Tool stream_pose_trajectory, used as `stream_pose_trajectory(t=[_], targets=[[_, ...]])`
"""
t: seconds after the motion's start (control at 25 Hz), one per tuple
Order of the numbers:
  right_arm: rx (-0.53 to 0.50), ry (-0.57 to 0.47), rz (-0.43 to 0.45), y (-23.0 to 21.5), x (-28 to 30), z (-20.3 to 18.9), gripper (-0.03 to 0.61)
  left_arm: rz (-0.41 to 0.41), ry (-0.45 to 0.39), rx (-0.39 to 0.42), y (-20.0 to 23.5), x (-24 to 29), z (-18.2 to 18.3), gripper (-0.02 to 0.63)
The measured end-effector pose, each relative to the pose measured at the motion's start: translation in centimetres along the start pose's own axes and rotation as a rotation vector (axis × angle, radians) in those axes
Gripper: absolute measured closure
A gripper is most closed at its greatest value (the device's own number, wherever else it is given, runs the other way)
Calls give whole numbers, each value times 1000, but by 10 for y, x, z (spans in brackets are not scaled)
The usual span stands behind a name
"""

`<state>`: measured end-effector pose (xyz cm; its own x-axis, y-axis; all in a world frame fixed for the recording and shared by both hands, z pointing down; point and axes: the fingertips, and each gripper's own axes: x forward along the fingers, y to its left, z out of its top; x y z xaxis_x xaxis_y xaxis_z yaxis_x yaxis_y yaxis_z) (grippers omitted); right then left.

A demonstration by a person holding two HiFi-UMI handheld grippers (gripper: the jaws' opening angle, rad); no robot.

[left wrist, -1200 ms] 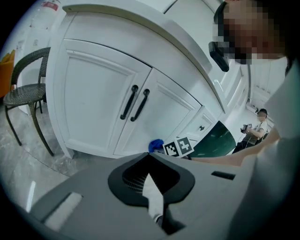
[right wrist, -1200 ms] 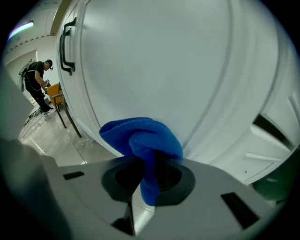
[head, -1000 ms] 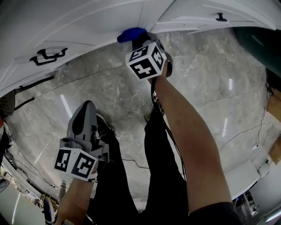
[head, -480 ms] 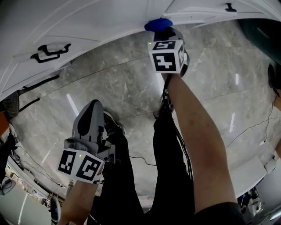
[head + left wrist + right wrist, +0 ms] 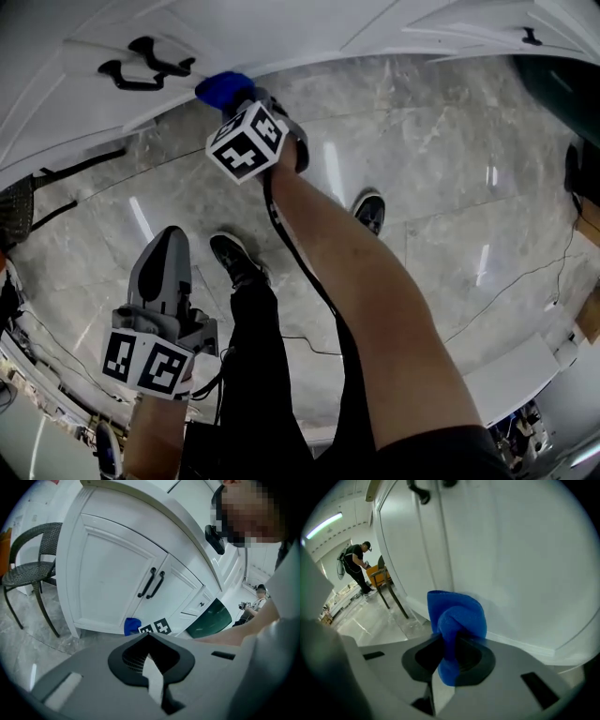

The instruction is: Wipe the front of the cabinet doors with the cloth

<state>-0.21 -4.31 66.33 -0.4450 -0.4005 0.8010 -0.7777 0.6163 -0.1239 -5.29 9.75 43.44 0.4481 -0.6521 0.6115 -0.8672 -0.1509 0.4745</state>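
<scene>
A blue cloth [image 5: 223,89] is bunched in my right gripper [image 5: 249,101], which is shut on it and presses it against the bottom edge of a white cabinet door [image 5: 112,23], just right of the black handles [image 5: 145,61]. In the right gripper view the cloth [image 5: 457,616] sticks out of the right gripper [image 5: 452,641] against the white door panel [image 5: 515,559]. My left gripper [image 5: 172,242] hangs low by the person's leg, shut and holding nothing. The left gripper view looks over the left gripper [image 5: 149,637] at the cabinet doors [image 5: 112,578], the cloth [image 5: 132,625] and the right gripper's marker cube [image 5: 156,626].
The floor is grey marble [image 5: 431,159]. A black wicker chair [image 5: 28,569] stands left of the cabinet. A dark green object [image 5: 209,618] sits at the cabinet's right end. Another person [image 5: 356,564] stands far off. Cables [image 5: 525,277] lie on the floor.
My right gripper has slid the cloth left along the door's bottom edge, ending closer to the black handles. The left gripper has stayed low and shut.
</scene>
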Motion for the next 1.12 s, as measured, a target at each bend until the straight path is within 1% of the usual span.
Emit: stream_pose_trajectory(t=[0.08, 0.2, 0.32, 0.44, 0.6, 0.76, 1.0, 1.12], targets=[[34, 0, 40, 21, 17, 6, 528, 22, -2, -7, 13, -8, -1, 615], [100, -11, 24, 18, 28, 15, 528, 39, -5, -13, 24, -13, -3, 615], [117, -6, -36, -9, 25, 14, 528, 38, -1, -19, 24, -10, -8, 615], [117, -4, -61, -36, 15, 7, 528, 21, 8, -22, 11, 0, -13, 615], [118, 40, -94, -85, 5, -19, 528, -5, 23, -8, -13, 15, -15, 615], [90, 64, -118, -121, -10, -41, 528, -18, 34, 8, -36, 32, -13, 615], [133, 86, -172, -182, -38, -66, 528, -47, 36, 26, -68, 59, -8, 615], [104, 111, -190, -202, -54, -77, 527, -63, 30, 24, -84, 66, -6, 614]])
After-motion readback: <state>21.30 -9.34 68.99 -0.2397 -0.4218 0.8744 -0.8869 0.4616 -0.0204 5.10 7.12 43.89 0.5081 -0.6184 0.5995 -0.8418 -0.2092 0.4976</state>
